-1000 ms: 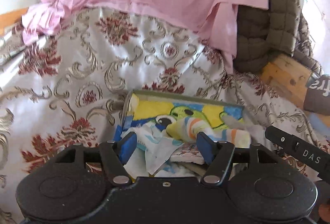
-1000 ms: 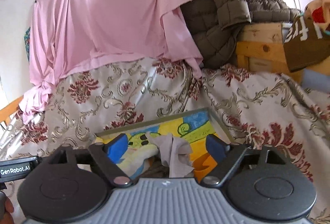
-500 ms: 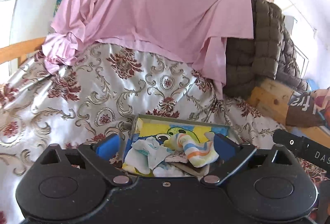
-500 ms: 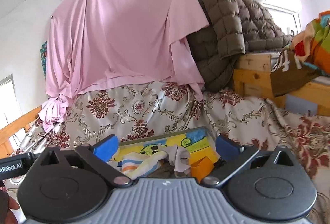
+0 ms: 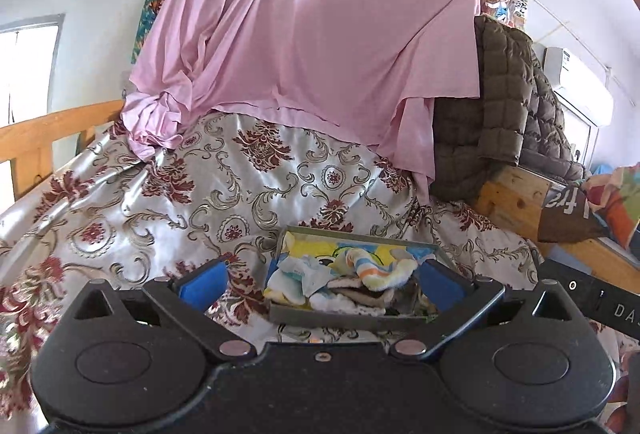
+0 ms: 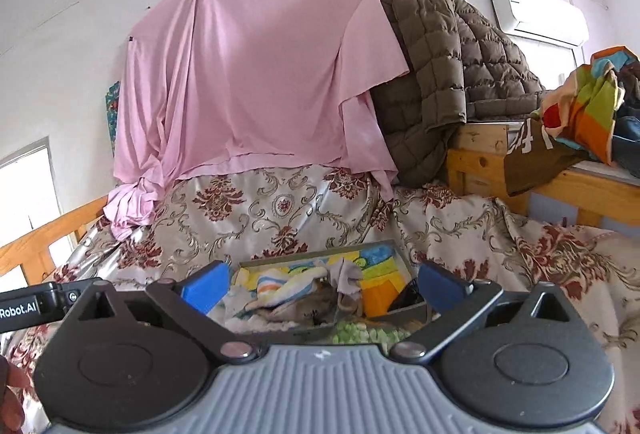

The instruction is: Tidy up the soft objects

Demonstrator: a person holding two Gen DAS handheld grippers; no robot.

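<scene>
A: Where do the soft things sit now?

B: All in the shallow box with the cartoon lining, lying on the floral bedspread. A striped sock lies draped on top of the heap, white cloths to its left, and a grey rag stands up toward the box's right half, beside an orange patch of the lining. Piled loose like that, I'd judge they were simply dropped in, not folded.

A: And the tongs?

B: Both released. The left gripper has its blue pads spread wide with nothing between them; its jaws have just been opening, more slowly toward the end. The right gripper is equally splayed and empty. Neither touches the box; both hover on its near side, pointing slightly down at it.

A: What differs from a second ago?

B: Then the left pads stood close together right over the sock and cloths, and the right ones flanked the grey rag. Since then both grippers have pulled back and up from the box, so it looks smaller and far more of the pink sheet behind it shows. The rag has slumped lower.

A: Why retreat?

B: Probably the drop is done and the hands are clearing away from the box.
</scene>
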